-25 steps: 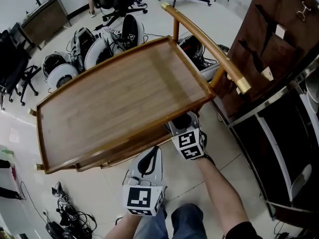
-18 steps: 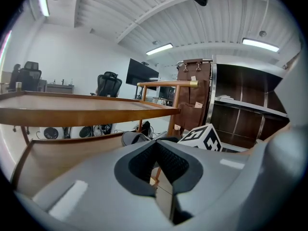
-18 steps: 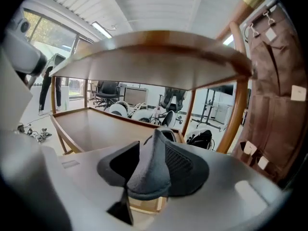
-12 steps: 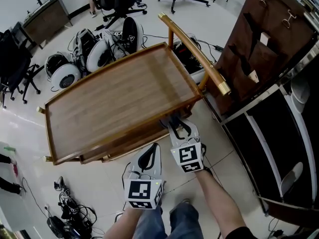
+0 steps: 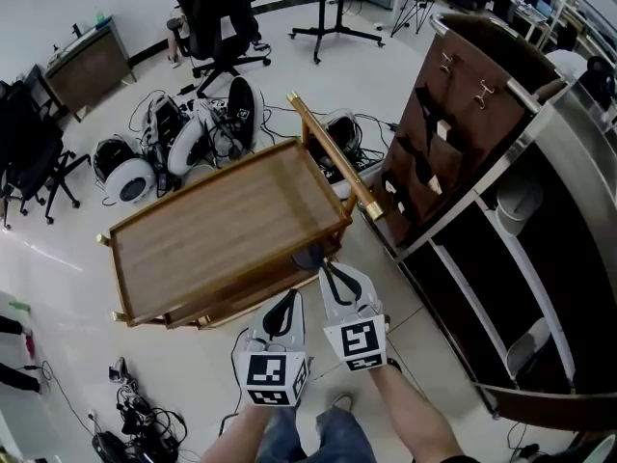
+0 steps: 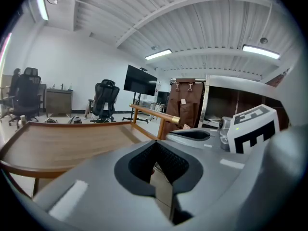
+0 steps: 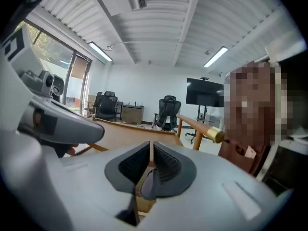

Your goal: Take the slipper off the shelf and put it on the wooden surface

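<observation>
The slipper [image 5: 308, 257] is a dark grey-blue thing at the near right corner of the wooden cart, just below its top tray [image 5: 222, 239]. My right gripper [image 5: 328, 266] reaches to it, and its jaws are closing on it. In the right gripper view the slipper's dark edge [image 7: 150, 186] hangs pinched between the pads of the right gripper [image 7: 150, 146]. My left gripper [image 5: 287, 302] sits beside it on the left, short of the cart. In the left gripper view the left gripper [image 6: 155, 146] is shut with nothing between its pads, and the tray [image 6: 62, 143] lies ahead.
The cart's curved handle bar [image 5: 333, 157] rises at its right end. A brown panel with pockets [image 5: 443, 133] and a dark shelving unit [image 5: 540, 258] stand to the right. White round devices [image 5: 125, 167], office chairs [image 5: 217, 8] and floor cables [image 5: 135, 422] surround the cart.
The head view has pulled back, so the cart looks smaller. The right gripper has come back from under the tray edge, its jaws narrowed, with the dark slipper at its tip.
</observation>
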`<state>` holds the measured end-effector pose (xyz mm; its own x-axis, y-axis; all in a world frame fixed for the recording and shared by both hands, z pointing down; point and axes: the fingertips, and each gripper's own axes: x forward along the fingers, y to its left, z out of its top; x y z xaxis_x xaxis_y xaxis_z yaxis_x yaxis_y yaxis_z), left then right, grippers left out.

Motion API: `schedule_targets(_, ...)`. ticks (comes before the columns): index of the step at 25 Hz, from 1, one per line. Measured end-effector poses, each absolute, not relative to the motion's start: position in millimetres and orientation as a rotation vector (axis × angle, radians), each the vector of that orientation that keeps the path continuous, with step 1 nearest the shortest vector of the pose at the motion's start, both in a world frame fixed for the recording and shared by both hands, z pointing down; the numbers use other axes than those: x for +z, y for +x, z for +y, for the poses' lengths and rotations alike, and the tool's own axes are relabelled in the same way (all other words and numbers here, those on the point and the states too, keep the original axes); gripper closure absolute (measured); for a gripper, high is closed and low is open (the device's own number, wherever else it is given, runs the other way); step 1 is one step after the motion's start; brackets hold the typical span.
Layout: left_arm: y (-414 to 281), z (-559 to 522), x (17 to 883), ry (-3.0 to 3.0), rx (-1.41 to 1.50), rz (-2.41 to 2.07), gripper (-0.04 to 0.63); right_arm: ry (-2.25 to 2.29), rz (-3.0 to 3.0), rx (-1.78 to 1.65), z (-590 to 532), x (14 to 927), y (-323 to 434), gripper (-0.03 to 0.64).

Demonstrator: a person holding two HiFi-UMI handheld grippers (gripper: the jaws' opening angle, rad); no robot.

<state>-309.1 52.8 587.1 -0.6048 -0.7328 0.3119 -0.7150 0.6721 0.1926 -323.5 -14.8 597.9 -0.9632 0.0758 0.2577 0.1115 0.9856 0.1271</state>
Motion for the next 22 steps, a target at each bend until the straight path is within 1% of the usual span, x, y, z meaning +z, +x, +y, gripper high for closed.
schedule_targets(5,-299,44,536,1.180,-0.078,-2.530,0.591,-0.084,-2.919,-0.210,-18,530,-302,0.617)
schedule_targets(9,-289,28,508,1.253,-0.068,-2.526,0.591,-0.015,-2.949,-0.215,-29,490,-284,0.617)
schedule_targets(17,-268,-7,462,1.451,-0.069,-2.468,0.591,0.206,-2.982,-0.133,-58,439,-243,0.617)
schedule_targets(22,-242,-37,437,1.615,-0.082,-2.404,0.591,0.364,-2.984,-0.098,-76,417,-209,0.617)
